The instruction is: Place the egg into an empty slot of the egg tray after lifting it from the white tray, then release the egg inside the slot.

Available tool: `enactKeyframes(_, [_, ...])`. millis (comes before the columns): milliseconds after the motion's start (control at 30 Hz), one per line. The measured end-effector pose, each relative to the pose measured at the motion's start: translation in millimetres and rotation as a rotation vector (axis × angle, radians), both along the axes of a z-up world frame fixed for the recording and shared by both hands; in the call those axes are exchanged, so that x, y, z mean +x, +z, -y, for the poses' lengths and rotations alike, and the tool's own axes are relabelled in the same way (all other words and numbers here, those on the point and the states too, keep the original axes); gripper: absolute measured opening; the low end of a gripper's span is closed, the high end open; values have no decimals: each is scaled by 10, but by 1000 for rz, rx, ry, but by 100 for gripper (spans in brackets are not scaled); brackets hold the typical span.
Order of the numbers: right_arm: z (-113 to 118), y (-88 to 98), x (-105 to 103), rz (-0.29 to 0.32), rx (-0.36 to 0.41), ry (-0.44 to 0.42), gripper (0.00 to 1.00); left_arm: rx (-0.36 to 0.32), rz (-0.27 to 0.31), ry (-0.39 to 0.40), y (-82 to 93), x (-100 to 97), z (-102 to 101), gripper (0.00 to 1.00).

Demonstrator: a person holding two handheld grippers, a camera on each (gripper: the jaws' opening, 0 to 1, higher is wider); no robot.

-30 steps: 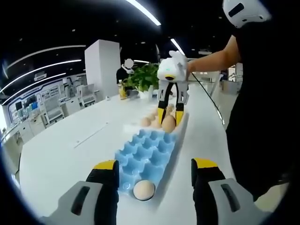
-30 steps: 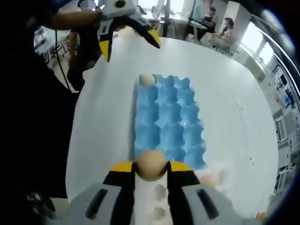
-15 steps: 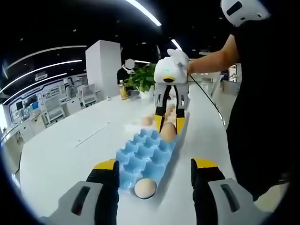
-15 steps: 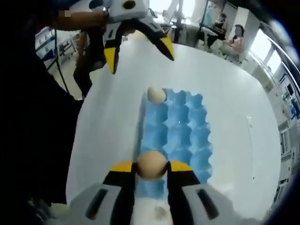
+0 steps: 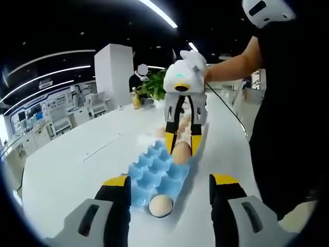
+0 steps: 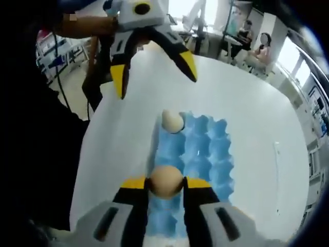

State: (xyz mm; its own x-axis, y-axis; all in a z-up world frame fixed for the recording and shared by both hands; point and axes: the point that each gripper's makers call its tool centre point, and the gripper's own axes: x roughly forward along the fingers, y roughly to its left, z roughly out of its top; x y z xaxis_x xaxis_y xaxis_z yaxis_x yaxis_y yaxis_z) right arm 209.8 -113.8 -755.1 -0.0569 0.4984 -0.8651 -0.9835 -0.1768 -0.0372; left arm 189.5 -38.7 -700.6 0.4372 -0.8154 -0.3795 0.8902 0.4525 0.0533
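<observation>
right gripper (image 6: pixel 165 186) fingers clamped on egg (image 6: pixel 166 181) over blue egg tray (image 6: pixel 208 154); left gripper (image 6: pixel 154 72) fingers apart.

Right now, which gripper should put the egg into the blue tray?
The right gripper. It already holds an egg between its jaws, over the blue egg tray. The left gripper is open and holds nothing.

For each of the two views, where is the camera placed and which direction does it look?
Left gripper view: rides the open left claw, looking along the blue egg tray at the right claw gripping an egg; person's arm shows.
Right gripper view: rides the right claw, looking down the tray toward the left claw.
Shared: tray, seated egg.
</observation>
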Motion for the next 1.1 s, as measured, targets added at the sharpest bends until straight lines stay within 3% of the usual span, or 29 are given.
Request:
enactKeyframes(500, [-329,-55,12,-20,31,20,26,-6,-1,8,-3,8,-33,61])
enactKeyframes(1100, [-530,-177,0,-48,31,25,26,0,-7,11,-43,14,-52,60])
